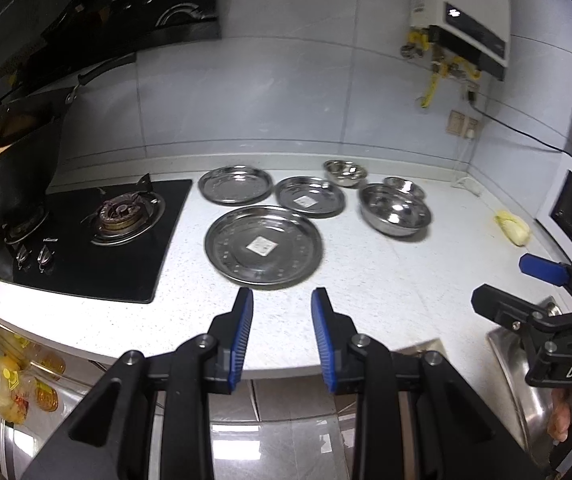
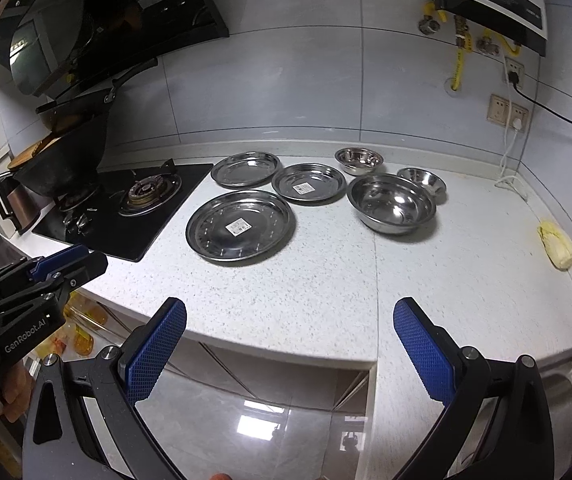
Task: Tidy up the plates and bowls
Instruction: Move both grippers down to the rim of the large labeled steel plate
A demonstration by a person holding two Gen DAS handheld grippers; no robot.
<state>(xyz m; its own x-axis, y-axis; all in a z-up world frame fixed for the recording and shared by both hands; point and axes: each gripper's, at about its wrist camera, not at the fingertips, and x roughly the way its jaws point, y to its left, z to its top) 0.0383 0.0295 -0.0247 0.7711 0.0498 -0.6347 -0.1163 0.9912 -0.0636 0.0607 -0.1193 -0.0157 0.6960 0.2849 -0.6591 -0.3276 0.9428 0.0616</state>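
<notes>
Here the left tool (image 1: 281, 300) sits low in the centre of its own view with a narrow gap between its blue pads, gripping nothing, pointed at the near rim of the large plate (image 1: 263, 246). The right tool (image 2: 290, 322) is spread wide and also empty, low in its view above the counter's (image 2: 326, 292) front edge, well short of any dish. All the steel ware lies apart in the middle of both frames: the large plate nearest, two smaller plates behind it, the left plate (image 1: 235, 185) beside the black hob (image 1: 85, 240) and the middle plate (image 1: 310, 196) to its right. Further right stands the big bowl (image 2: 392, 204), with two small bowls behind it, one (image 2: 358, 160) toward the wall and one (image 2: 422, 180) just beside the big bowl's far rim. Nothing is stacked yet, so the job looks to be at its very start. To do the step well, the left tool would best widen a little, come in low and pinch the thin raised rim of a smaller plate squarely, since polished steel is likely to slip; lifting level and setting it down centred on the large plate should keep the stack from rocking. A yellow cloth (image 2: 558, 250) lies at the right, clear of the work.
</notes>
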